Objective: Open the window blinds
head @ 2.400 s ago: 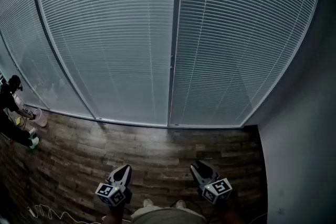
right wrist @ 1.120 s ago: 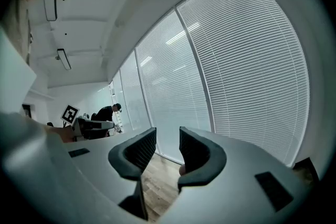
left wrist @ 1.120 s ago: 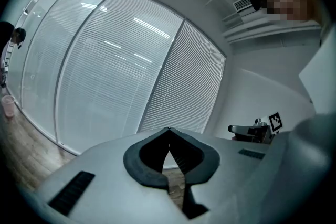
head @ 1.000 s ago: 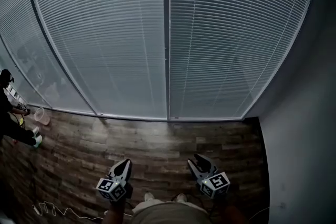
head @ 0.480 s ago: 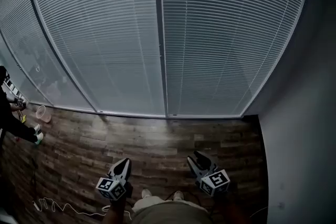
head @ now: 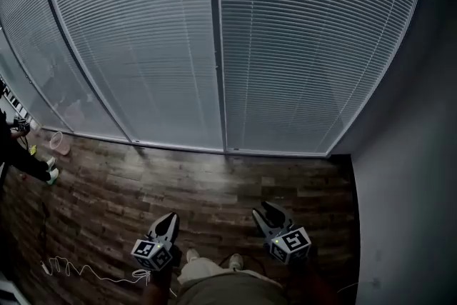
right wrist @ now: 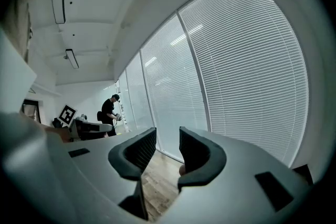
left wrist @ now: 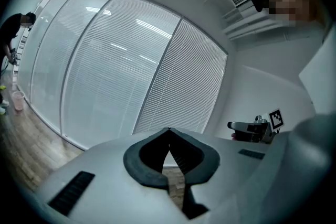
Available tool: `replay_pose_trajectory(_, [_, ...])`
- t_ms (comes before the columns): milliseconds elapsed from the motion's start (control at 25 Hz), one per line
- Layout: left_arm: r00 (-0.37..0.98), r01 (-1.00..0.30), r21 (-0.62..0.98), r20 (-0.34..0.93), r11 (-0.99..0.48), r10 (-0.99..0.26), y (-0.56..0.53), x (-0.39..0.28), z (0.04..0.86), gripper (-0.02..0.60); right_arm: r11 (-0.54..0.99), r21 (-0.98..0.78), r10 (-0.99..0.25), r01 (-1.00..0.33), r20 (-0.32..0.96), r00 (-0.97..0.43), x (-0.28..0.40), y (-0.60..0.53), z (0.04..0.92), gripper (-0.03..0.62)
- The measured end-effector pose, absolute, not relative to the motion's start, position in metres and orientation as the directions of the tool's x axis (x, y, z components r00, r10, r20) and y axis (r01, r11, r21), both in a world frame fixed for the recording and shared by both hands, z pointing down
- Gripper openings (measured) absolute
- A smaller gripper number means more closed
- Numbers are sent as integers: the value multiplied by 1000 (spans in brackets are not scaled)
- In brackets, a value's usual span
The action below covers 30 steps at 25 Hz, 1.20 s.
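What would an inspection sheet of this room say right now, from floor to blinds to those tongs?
Surface: wood-plank floor.
Job's things: window blinds, lowered over every panel in view.
Clutter: pinkish container by the window at left.
Grippers: left tongs shut, empty; right tongs slightly open, empty; both well short of the blinds.
Cables: thin white cable loose on the floor, lower left.
Surroundings: grey wall at right; another person at far left.

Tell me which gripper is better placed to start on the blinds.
Probably the right gripper: its jaws stand apart and empty, while the left gripper is shut. Both are well short of the window blinds, so the edge is slight.
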State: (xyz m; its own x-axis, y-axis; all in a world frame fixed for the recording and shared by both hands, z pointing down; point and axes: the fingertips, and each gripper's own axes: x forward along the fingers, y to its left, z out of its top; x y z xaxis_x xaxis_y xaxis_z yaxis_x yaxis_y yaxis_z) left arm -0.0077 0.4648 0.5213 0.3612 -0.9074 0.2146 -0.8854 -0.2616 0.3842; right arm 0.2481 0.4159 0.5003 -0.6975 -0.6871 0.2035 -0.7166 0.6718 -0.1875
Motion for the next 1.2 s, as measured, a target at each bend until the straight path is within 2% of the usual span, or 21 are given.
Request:
replay_pose_trajectory(200, [337,-878,425,219,-222,-916,474,-5,522,17,685,-196,-676,-702,189,-712,247,419,499,126])
replay_pose_trajectory(600, [330,-889,404,237,-216,-914,468,-7,530,17,666,-211,-685,-715,205,-699,247,409,501,126])
replay_pose_trajectory(1200, [367,-875,413,225,-252,-903,428,-56,534,17,656,-204,-693,-727,218,-687,201,383,508,126])
